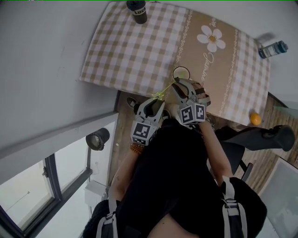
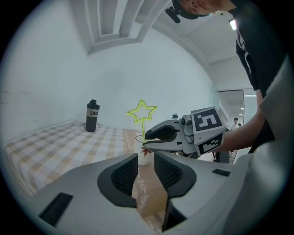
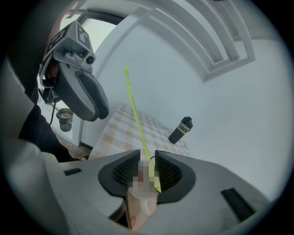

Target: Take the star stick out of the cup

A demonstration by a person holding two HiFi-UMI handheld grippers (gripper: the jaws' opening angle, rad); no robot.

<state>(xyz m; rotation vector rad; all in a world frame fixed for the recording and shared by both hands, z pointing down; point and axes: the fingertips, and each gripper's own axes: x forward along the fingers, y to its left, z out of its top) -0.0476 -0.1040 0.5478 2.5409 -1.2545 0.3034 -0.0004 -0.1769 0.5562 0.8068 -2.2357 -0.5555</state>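
Observation:
A yellow star stick (image 2: 142, 112) stands in a small white cup (image 2: 144, 159) on the checked tablecloth (image 1: 135, 51). In the head view the cup (image 1: 181, 73) sits near the table's near edge, and the stick leans toward the star (image 1: 159, 96). My right gripper (image 3: 147, 158) is shut on the cup (image 3: 143, 204), with the stick (image 3: 135, 109) rising between its jaws. From the left gripper view, the right gripper (image 2: 146, 144) reaches in from the right at the cup's rim. My left gripper (image 2: 146, 159) is open and holds nothing, a short way before the cup. In the head view the left gripper (image 1: 156, 101) is just below the star.
A black bottle (image 1: 137, 10) stands at the table's far edge and shows again as the black bottle (image 2: 92, 116). A clear water bottle (image 1: 272, 49) lies at the right edge, an orange ball (image 1: 255, 119) at the near right corner. A dark chair (image 1: 260, 137) is beside me.

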